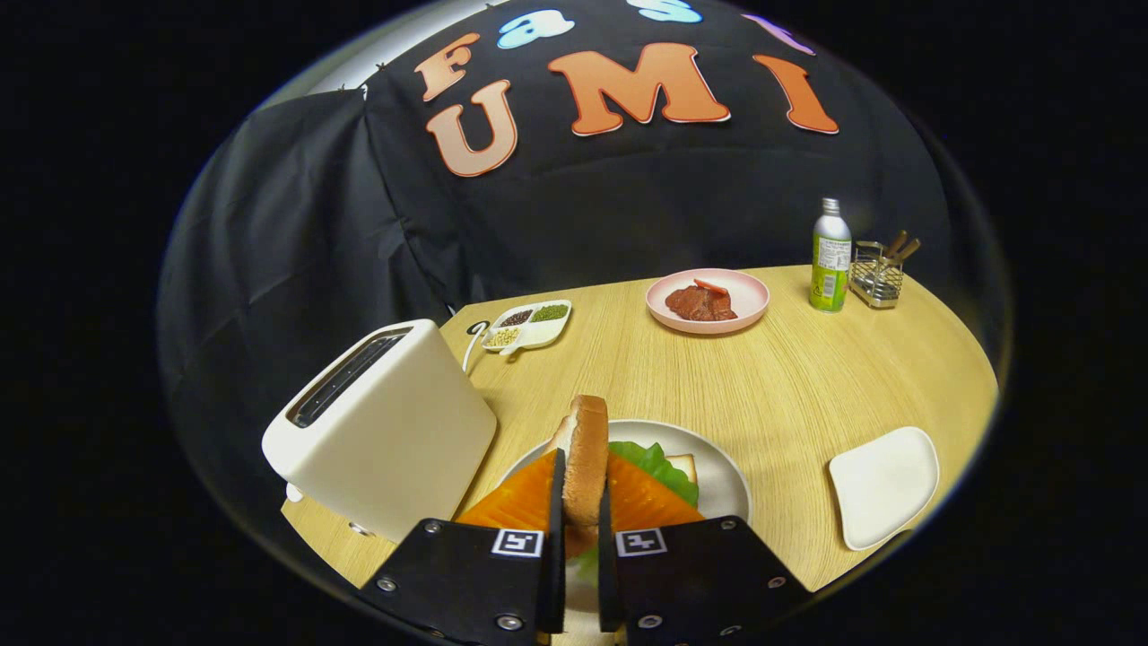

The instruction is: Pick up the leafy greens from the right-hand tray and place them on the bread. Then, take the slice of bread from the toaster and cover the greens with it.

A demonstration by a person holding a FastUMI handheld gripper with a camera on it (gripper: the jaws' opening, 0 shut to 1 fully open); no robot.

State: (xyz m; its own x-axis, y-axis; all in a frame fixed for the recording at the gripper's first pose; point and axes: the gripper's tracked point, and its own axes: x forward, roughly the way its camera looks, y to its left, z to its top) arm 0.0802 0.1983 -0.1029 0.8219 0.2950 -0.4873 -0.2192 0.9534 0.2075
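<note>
We hold the gripper (581,516) low over the wooden tabletop (789,386). Its two fingers are nearly closed, and they squeeze a slice of bread (587,458) between them. The slice stands up on its edge, with its brown crust on top.

Right under the slice sits a round white plate (722,471). On that plate we see leafy greens (659,467) lying on another piece of bread (683,465), and just a corner of that bread peeks out past the greens. So the slice we hold hangs just above the greens, but we cannot tell if it touches them.

A white toaster (381,426) stands on the left, just beside the plate. Its slots look dark from here.

On the right, well apart from the plate, lies a small white tray (883,484).

Farther back on the tabletop we see a pink plate (749,301) with something red and brown on it. Near it stand a green and white bottle (831,260) and a little wire holder (877,274). Behind the toaster lies a white dish (529,341) with small piles of seeds or beans in it.
</note>
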